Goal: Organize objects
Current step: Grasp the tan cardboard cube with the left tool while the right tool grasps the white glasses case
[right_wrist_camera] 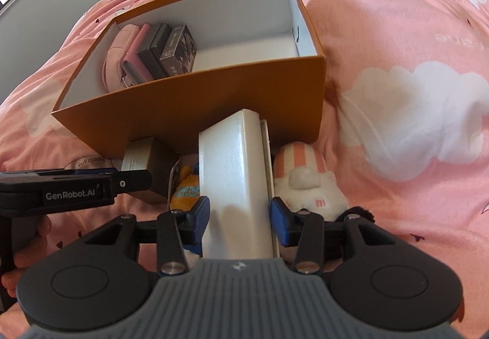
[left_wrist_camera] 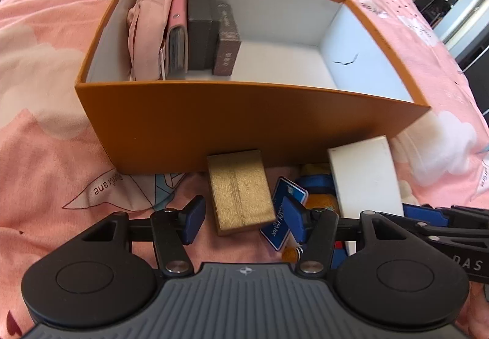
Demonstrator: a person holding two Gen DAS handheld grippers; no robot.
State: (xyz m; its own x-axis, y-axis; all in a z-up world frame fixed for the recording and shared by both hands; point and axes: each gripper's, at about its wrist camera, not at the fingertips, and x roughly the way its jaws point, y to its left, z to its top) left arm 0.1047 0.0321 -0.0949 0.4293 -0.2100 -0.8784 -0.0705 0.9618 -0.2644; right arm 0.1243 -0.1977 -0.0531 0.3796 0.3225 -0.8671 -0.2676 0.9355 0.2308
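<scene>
Both tools gape: left (left_wrist_camera: 244,221) over gold box (left_wrist_camera: 241,191), right (right_wrist_camera: 240,221) astride white box (right_wrist_camera: 232,183).

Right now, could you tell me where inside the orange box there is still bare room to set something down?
The orange box is bare from the brown patterned box across to its right wall, the one with the small tear. The left end is crowded: pink pouch, pink wallet, dark box.
</scene>
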